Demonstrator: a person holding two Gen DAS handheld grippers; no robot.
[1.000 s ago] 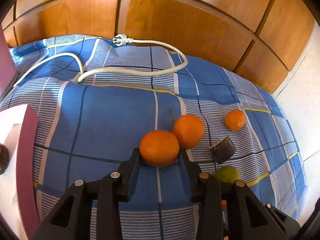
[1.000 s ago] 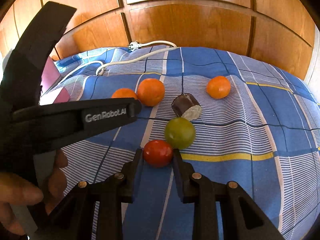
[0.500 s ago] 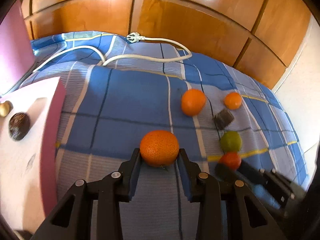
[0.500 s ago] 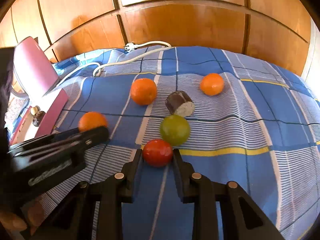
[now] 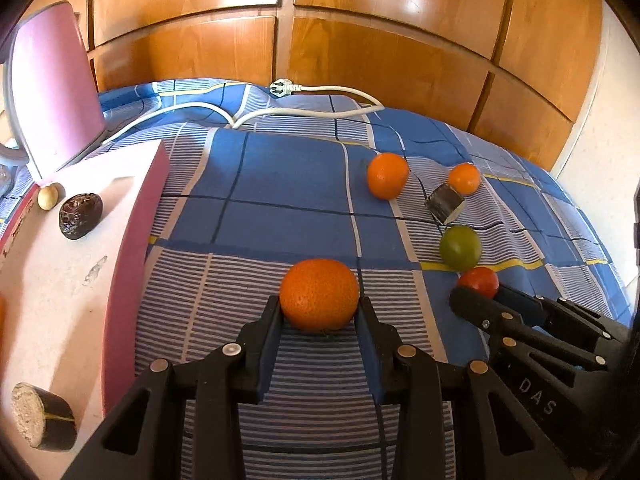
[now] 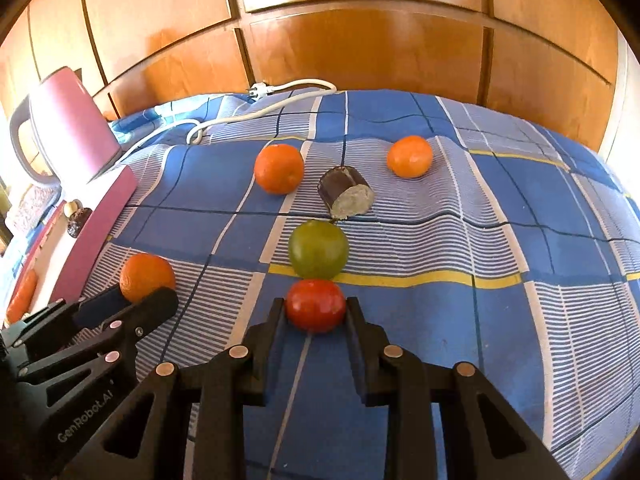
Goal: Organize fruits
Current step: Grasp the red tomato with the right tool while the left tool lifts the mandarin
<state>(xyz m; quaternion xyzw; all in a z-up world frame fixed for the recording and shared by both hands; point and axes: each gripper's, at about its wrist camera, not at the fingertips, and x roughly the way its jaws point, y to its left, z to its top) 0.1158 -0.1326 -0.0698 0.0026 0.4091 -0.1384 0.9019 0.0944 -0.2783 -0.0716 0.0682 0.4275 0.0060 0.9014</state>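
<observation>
Orange item point(image 5: 1, 316) cut off at left edge, unidentifiable.

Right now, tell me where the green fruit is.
In the right wrist view the green fruit lies mid-cloth, touching the red fruit in the right gripper's fingers, below the dark cut piece.

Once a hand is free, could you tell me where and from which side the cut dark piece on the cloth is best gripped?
Grip the cut dark piece across its curved dark sides, coming from above. It lies on its side, pale cut face towards the right-wrist camera, so the tongs would close on the rounded skin, not the crumbly-looking face. The green fruit sits close in front, so a low approach looks crowded.
</observation>
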